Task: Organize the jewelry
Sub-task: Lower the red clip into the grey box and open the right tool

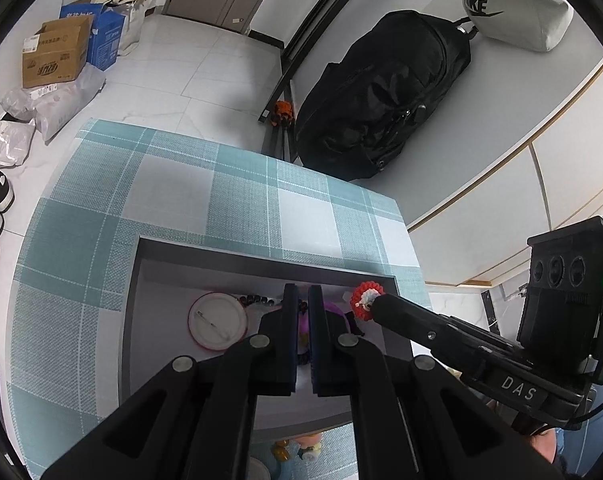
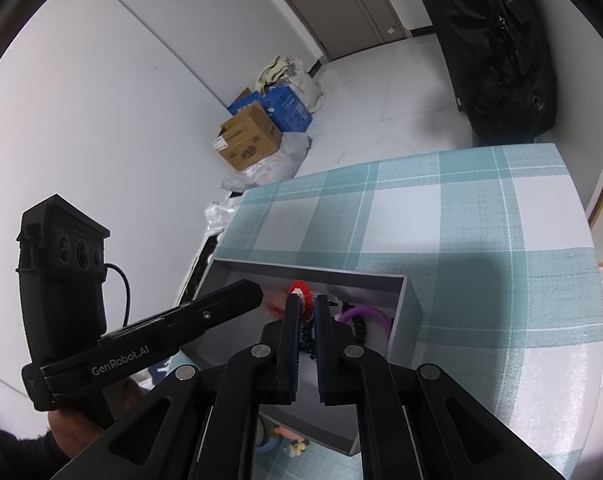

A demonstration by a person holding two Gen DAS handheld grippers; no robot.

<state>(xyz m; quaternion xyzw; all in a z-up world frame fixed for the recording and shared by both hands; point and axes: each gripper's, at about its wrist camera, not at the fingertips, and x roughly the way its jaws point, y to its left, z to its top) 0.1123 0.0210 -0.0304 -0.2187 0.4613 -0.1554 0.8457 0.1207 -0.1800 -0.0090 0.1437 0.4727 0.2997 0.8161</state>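
While plaid woven cloth (image 1: 221, 184) underlies it, the smooth grey tray (image 1: 261, 258) holds beads (image 1: 365, 300).

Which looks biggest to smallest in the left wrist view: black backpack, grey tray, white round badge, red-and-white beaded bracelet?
1. Grey tray, though nearness inflates it.
2. Black backpack, farther off on the floor, so possibly larger really.
3. White round badge.
4. Red-and-white beaded bracelet.

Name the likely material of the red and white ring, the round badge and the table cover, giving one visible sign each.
Red and white ring: probably knotted cord; bumpy, matte loops.
Round badge: likely metal-backed; a pin crosses it.
Table cover: woven fabric or vinyl; visible weave.
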